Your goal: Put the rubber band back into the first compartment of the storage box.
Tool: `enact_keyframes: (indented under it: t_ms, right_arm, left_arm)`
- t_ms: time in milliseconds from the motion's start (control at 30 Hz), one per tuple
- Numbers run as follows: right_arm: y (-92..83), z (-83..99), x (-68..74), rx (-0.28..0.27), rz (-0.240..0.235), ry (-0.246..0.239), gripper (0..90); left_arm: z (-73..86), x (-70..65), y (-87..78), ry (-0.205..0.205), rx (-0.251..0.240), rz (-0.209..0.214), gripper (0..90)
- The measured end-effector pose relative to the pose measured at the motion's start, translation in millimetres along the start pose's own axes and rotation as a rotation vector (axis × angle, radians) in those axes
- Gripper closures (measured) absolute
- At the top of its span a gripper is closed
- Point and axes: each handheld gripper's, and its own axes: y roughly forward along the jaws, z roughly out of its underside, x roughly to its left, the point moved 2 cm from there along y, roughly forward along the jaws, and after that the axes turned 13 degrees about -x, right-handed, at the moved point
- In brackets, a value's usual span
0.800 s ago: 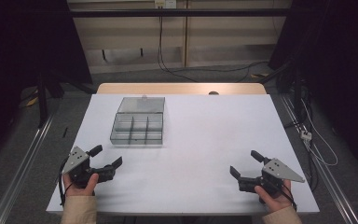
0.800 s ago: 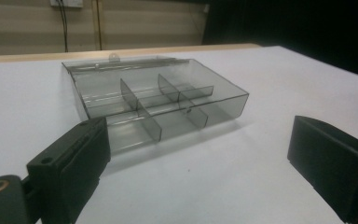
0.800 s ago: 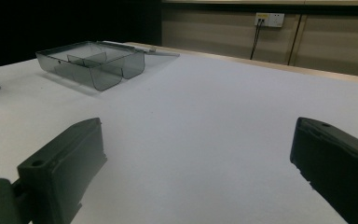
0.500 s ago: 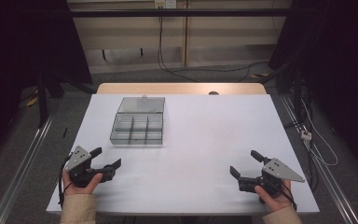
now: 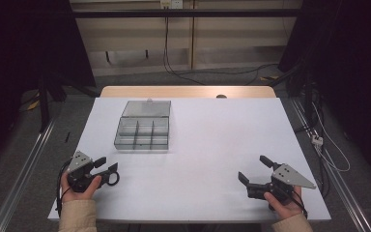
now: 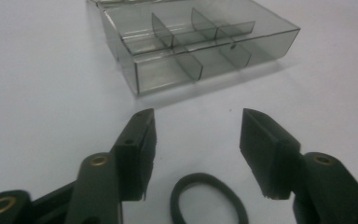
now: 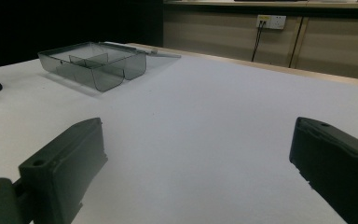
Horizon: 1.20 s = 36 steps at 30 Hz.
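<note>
Barely anything had been done yet: the black rubber ring (image 6: 209, 198) was lying loose on the counter (image 5: 212, 145) between the parted jaws of the left hand-held gripper (image 6: 196, 140), the compartment box (image 5: 142, 128) was sitting empty nearby, and the right hand-held gripper (image 5: 254, 170) was held wide open, idle.

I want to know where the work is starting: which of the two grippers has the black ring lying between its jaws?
The left gripper: the black ring lies on the table between its open jaws, untouched.

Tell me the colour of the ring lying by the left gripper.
Black; the ring shows best in the left gripper view.
</note>
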Motion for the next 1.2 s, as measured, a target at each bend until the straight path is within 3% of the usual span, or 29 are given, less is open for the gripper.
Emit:
enact_keyframes:
  t_ms: [233,433,1067,1200]
  right_arm:
    - [-0.1,-1.0,1.5,-0.006,-0.009,-0.006,3.1]
    - [-0.5,-1.6,1.4,-0.008,-0.009,-0.009,3.2]
    - [-0.9,-2.9,1.8,-0.017,-0.014,-0.011,3.2]
    - [-0.9,-3.1,2.0,-0.018,-0.016,-0.011,3.2]
  left_arm:
    - [6.5,4.9,1.9,-0.009,0.068,-0.005,57.3]
    - [10.4,5.5,4.2,0.007,0.137,0.001,66.1]
    - [17.2,6.3,9.1,0.024,0.194,-0.003,78.6]
    - [16.4,3.3,10.2,0.028,0.203,0.004,87.4]
